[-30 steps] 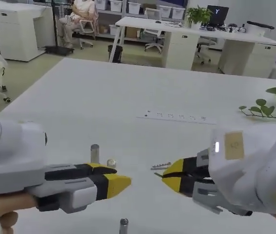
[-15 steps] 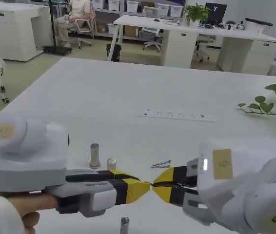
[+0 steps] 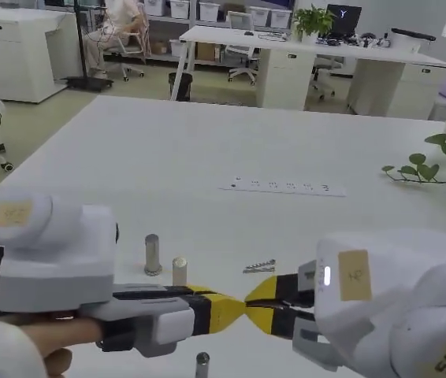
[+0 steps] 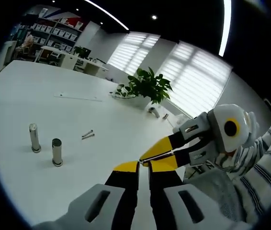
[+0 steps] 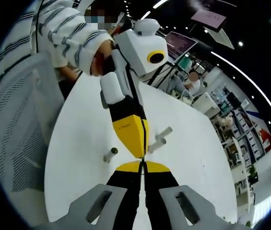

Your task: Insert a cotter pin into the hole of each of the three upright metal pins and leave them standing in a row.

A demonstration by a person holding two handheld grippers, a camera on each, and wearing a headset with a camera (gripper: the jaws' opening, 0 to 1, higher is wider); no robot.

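Observation:
Three upright metal pins stand on the white table: one (image 3: 152,253), a shorter one (image 3: 179,272) beside it, and a third (image 3: 201,364) near the front edge. Two loose cotter pins (image 3: 259,267) lie right of them. My left gripper (image 3: 237,309) and right gripper (image 3: 250,302) meet tip to tip above the table, both shut. The right one pinches a thin cotter pin, almost hidden where the tips touch. In the left gripper view my own gripper (image 4: 143,165) faces the right gripper (image 4: 160,151), with two pins (image 4: 33,138) (image 4: 56,152) to the left. The right gripper view shows its gripper (image 5: 142,166) against the left gripper (image 5: 136,143).
A white power strip (image 3: 280,187) lies across the middle of the table. A trailing green plant (image 3: 436,161) reaches in at the right edge. Desks, chairs and a seated person are in the room beyond the table.
Both grippers have moved inward from well apart until their tips touch. The pins and loose cotter pins on the table have not moved.

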